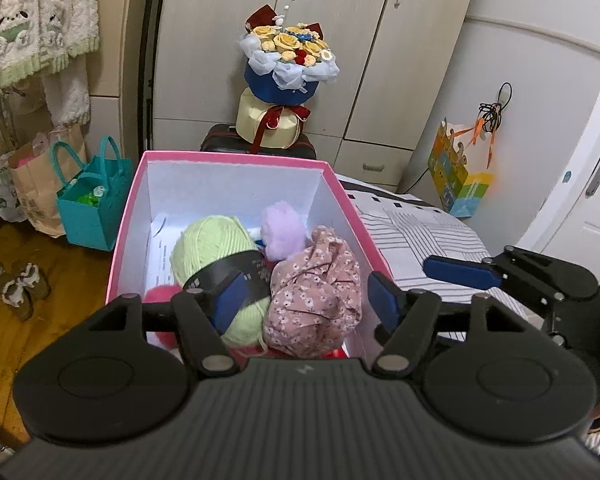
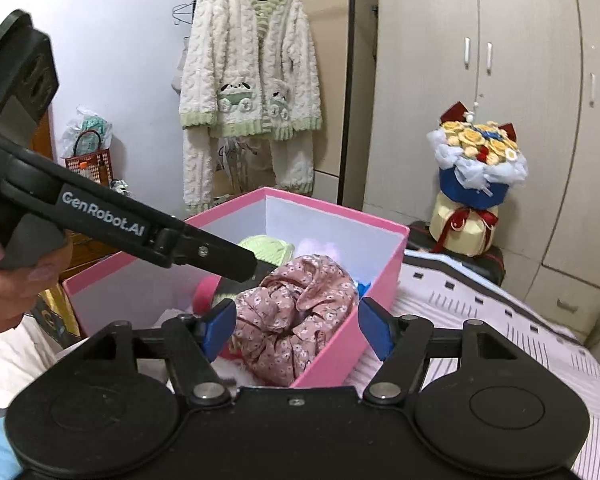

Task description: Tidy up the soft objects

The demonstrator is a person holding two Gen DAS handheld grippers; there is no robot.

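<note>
A pink box [image 1: 236,159] with white inner walls stands on the bed. In it lie a light green yarn ball [image 1: 210,246] with a black label, a lilac fluffy piece [image 1: 282,230], a pink floral cloth bundle [image 1: 314,300] and a red-pink soft item [image 1: 160,294]. My left gripper [image 1: 306,300] is open and empty, just above the floral cloth. My right gripper [image 2: 296,328] is open and empty over the same floral cloth [image 2: 296,312] at the box's near corner [image 2: 340,344]. The left gripper's body [image 2: 120,220] reaches into the box from the left in the right wrist view.
The striped bedsheet [image 1: 420,240] lies right of the box. A flower bouquet [image 1: 286,64] sits on a dark suitcase behind it. A teal bag [image 1: 90,204] and paper bag stand on the wooden floor at left, with shoes [image 1: 20,288]. A fluffy cardigan [image 2: 252,80] hangs by the wardrobe.
</note>
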